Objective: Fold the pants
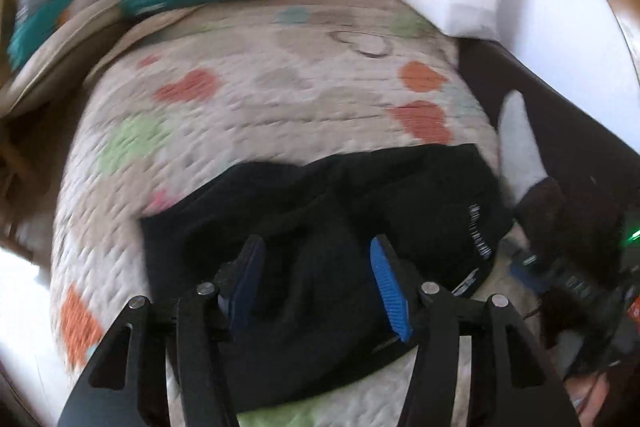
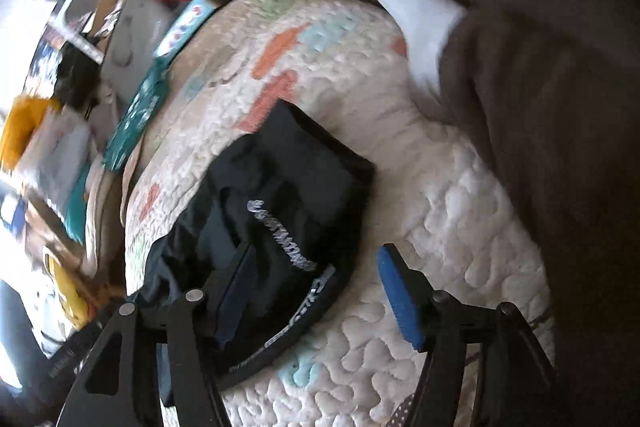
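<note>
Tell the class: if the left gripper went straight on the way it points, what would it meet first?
Most likely the black pants, which lie bunched between and just beyond the open left gripper on the quilt; depth is unclear.

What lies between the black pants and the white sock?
Only bare quilted blanket separates the black pants from the white sock; the right wrist view shows it best.

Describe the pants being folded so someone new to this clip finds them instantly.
Start at the cream quilt with orange, green and blue patches. On it lies a folded bundle, the black pants, below both open grippers. It is the only black item on the quilt, marked with pale lettering.
</note>
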`<state>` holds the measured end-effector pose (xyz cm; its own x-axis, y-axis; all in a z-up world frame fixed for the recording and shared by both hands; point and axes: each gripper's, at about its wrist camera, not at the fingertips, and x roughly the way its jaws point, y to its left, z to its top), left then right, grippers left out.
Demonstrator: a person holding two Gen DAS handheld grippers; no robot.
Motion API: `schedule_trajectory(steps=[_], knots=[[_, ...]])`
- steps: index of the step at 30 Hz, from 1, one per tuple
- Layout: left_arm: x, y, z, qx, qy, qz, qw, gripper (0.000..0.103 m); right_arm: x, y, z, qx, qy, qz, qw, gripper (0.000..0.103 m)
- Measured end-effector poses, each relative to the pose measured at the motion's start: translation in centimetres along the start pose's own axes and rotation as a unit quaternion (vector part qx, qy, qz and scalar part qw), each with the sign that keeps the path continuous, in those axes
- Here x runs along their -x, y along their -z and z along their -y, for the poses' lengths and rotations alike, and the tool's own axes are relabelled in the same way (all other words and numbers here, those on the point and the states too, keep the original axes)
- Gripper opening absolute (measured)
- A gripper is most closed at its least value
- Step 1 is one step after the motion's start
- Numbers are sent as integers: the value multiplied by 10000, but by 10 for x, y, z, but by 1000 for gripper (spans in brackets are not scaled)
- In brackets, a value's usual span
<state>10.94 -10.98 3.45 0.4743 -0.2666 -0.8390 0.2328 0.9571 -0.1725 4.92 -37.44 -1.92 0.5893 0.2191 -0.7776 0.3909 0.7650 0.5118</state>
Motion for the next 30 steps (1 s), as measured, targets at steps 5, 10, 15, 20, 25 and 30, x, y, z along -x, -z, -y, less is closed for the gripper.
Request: schedule_trajectory(steps=[5, 10, 15, 20, 25, 30], knots=[[-40, -41, 50, -447, 442, -256, 9977, 59, -17, 7, 11, -228, -49, 132, 9996, 73], [-92, -74, 111, -997, 609, -447, 9921, 59, -29, -1, 5, -145, -167, 349, 9991, 76], [-137, -88, 149, -1218, 862, -786, 9857, 59, -32, -5, 4, -123, -211, 348, 9991, 76], [-153, -85, 160, -1552, 831, -934, 9799, 59, -32, -8, 10, -372, -328, 330, 9982, 75], [-162, -81, 165, -1876, 689, -1115, 9735, 59, -32, -8, 8, -298, -271, 335, 9986, 75], [-167, -77, 173, -2182, 383, -1352, 9657, 59, -34, -10, 4, -246, -253, 269, 9990, 75]])
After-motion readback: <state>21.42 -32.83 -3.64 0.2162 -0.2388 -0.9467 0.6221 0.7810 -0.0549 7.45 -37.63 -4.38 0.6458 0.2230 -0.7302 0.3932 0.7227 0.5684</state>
